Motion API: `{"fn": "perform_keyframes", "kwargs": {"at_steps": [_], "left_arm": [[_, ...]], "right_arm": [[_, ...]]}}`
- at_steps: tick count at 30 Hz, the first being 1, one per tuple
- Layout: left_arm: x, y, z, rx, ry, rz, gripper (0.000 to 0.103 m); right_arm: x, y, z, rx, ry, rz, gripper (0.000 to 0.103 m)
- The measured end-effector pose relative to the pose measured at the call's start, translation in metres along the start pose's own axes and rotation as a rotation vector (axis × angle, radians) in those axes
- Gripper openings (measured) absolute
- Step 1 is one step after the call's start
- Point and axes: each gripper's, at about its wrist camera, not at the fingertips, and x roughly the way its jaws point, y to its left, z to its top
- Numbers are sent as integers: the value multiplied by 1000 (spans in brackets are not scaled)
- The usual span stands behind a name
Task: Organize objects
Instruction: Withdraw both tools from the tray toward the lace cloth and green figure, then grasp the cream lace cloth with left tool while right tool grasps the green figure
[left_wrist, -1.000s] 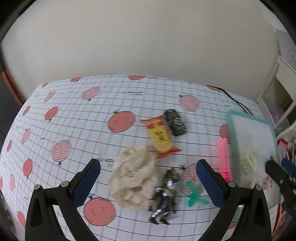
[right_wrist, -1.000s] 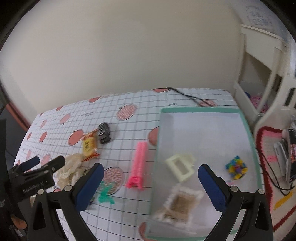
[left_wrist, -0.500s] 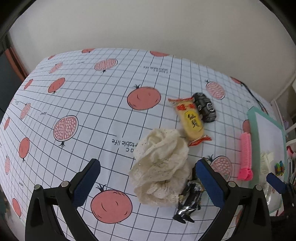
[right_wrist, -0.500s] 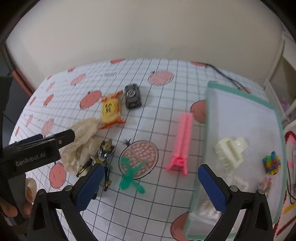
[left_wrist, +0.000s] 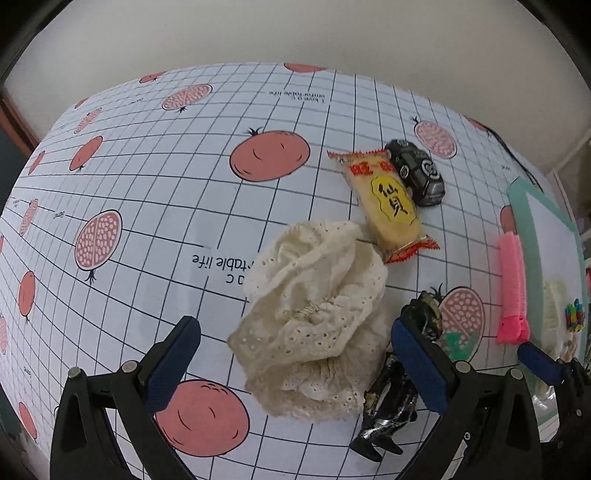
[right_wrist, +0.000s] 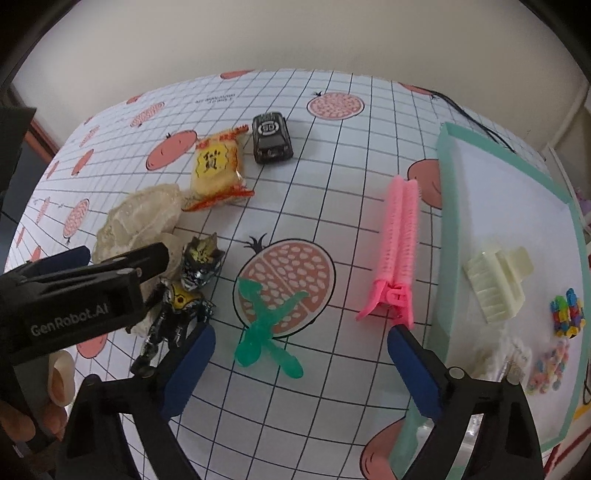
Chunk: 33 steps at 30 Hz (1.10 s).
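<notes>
The left claw (left_wrist: 295, 354) hung wide open around the cream lace cloth (left_wrist: 314, 314) on the tabletop (left_wrist: 147, 184), seemingly framing it for pickup. The right claw (right_wrist: 301, 365), also wide and empty, hovered above the green toy (right_wrist: 266, 332), near the teal tray (right_wrist: 448, 229) that seemingly collects sorted items.

The tablecloth (right_wrist: 332, 177) is white with a black grid and coral-pink pomegranates. On it lie a cream lace cloth (left_wrist: 314, 314), a yellow snack packet (right_wrist: 218, 166) with red-orange ends, a black toy car (right_wrist: 271, 138), a black, silver and gold figure (right_wrist: 184, 291), a translucent green toy (right_wrist: 266, 332) and a bright pink hair clip (right_wrist: 399, 243). Right of the clip, the tray (right_wrist: 447, 229) is white with a mint-green rim.
</notes>
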Motion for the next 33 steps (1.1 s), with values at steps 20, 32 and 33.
{"fn": "perform_keyframes", "kwargs": {"at_steps": [20,32,33], "left_arm": [[16,0,-3,14,29,22,97],[8,-3,-2,28,21,-23,70],[8,-4,-2,29,21,-25,68]], "right_arm": [[16,12,0,-63,15,-49,83],[9,12,0,-81,5,-37,50],[10,13,1,-81,5,-37,47]]}}
